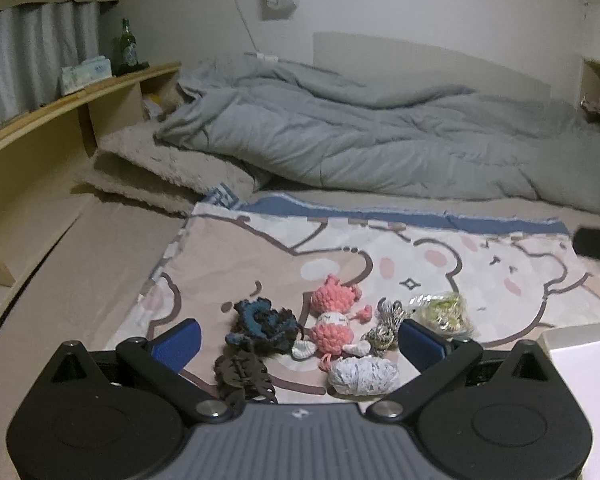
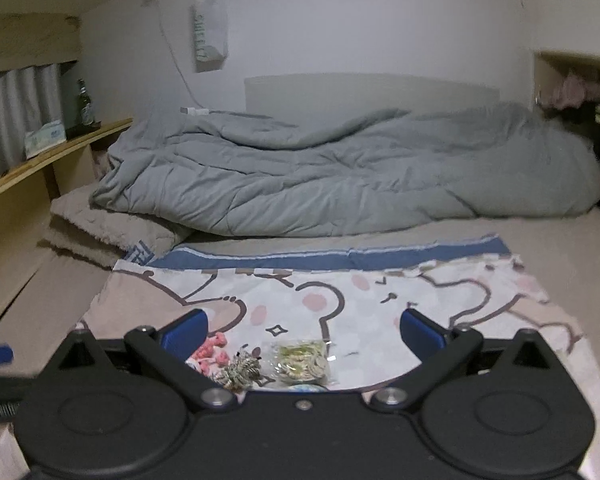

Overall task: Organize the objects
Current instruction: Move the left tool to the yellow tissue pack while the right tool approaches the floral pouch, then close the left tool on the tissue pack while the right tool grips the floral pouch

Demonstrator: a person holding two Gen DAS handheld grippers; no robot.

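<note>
Small items lie on a cartoon-print cloth (image 1: 260, 248) on the bed. In the left wrist view a pink crochet doll (image 1: 334, 320) sits in the middle, with a dark blue crochet piece (image 1: 266, 324) and a brown knit strip (image 1: 240, 374) to its left. A white yarn ball (image 1: 364, 374) lies below the doll, a silver-striped cord (image 1: 386, 326) and a clear bag of gold-green trinkets (image 1: 442, 312) to its right. My left gripper (image 1: 300, 340) hangs open above them, holding nothing. My right gripper (image 2: 304, 334) is open over the trinket bag (image 2: 300, 362) and cord (image 2: 242, 372).
A rumpled grey duvet (image 1: 360, 144) and a beige fleece blanket (image 1: 160, 172) fill the far side of the bed. A wooden shelf (image 1: 72, 100) at the left holds a green bottle (image 1: 126, 50) and a tissue box (image 1: 86, 74). A white box (image 1: 584, 356) sits at right.
</note>
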